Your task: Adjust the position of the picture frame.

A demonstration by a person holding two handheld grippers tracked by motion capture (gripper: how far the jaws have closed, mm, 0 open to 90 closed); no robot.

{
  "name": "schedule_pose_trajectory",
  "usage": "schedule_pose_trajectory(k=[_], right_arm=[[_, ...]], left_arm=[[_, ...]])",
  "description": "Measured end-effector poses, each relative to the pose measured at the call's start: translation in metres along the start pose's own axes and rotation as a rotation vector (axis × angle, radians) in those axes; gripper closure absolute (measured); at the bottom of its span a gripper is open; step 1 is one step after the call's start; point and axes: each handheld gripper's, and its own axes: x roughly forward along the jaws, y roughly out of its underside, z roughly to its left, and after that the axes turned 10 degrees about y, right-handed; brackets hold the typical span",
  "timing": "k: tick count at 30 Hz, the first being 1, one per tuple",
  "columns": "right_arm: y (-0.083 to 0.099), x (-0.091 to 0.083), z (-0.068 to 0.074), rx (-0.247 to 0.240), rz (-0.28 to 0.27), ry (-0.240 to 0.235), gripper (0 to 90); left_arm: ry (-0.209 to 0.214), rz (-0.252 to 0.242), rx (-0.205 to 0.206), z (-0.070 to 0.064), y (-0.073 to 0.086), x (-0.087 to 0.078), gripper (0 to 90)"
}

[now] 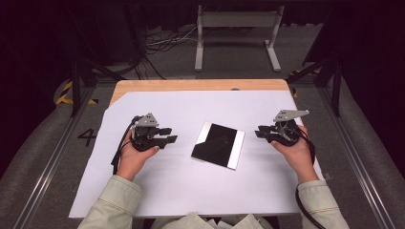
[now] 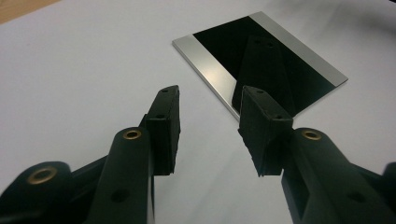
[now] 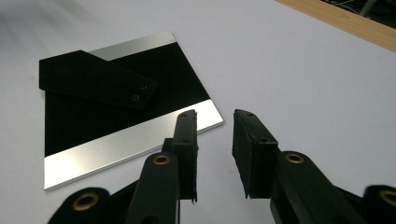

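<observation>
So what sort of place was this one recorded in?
Probably a lab or test workshop: a white sheet covers the wooden table, metal rails and loose cables run over the grey floor, and hazard tape marks it.

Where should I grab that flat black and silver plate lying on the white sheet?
Probably by a silver edge strip. The plate lies flat, so slide one jaw under that edge from the side. The right gripper is open and already faces it; the left gripper could steady the opposite strip.
</observation>
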Motion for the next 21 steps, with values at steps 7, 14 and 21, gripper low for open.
schedule_pose_trajectory(k=[7, 14, 21], right_arm=[[0.002, -0.004, 0.001, 0.003, 0.004, 0.005, 70.8], [0.004, -0.006, 0.000, 0.010, 0.004, 0.008, 70.8], [0.004, -0.006, 0.000, 0.016, 0.002, 0.010, 70.6]], left_arm=[[0.038, 0.001, -0.024, -0.011, -0.005, 0.021, 64.8], [0.062, -0.003, -0.096, -0.012, -0.001, 0.044, 68.0], [0.049, 0.007, -0.139, -0.008, 0.008, 0.060, 75.6]])
